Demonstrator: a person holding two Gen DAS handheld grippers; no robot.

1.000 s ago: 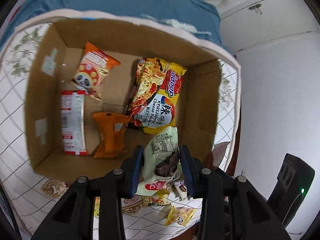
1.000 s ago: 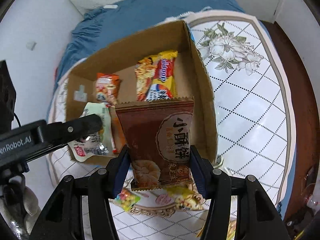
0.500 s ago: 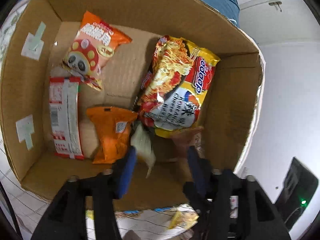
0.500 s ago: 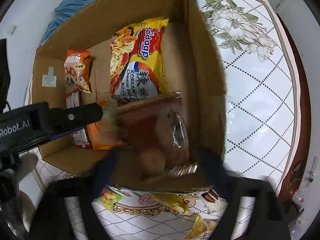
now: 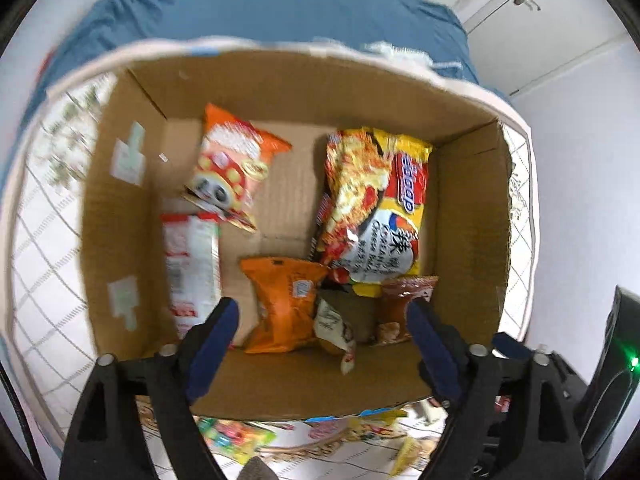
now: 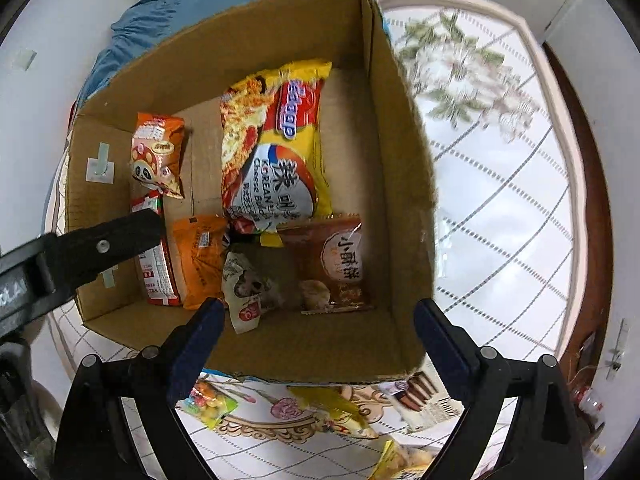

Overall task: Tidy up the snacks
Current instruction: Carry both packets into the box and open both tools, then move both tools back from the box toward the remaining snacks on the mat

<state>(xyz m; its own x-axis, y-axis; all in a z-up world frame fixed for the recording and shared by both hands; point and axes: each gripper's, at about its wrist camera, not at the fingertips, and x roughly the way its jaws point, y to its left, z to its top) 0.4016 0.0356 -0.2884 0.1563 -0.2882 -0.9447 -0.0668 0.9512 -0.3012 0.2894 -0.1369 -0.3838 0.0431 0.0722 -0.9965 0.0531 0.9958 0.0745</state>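
Note:
A cardboard box (image 5: 468, 216) (image 6: 404, 184) holds several snacks. The brown biscuit packet (image 6: 332, 264) (image 5: 400, 308) and the pale green packet (image 6: 246, 292) (image 5: 334, 328) lie at its near end. A yellow noodle pack (image 6: 276, 148) (image 5: 376, 204), an orange packet (image 5: 284, 304) (image 6: 200, 256), a panda packet (image 5: 228, 168) (image 6: 156, 156) and a red-white packet (image 5: 192, 268) lie beyond. My left gripper (image 5: 320, 344) and right gripper (image 6: 316, 340) are open and empty above the box's near edge.
Loose snacks lie on the patterned tablecloth (image 6: 500, 208) in front of the box: a colourful candy bag (image 6: 208, 400), a yellow packet (image 6: 340, 408), a chocolate-stick box (image 6: 420, 400). A blue bed cover (image 5: 280, 4) is behind the table. My left gripper's arm (image 6: 80, 248) crosses the box's left side.
Both grippers opened and dropped their packets into the box: the pale green one from the left, the brown biscuit one from the right. Both grippers then pulled back.

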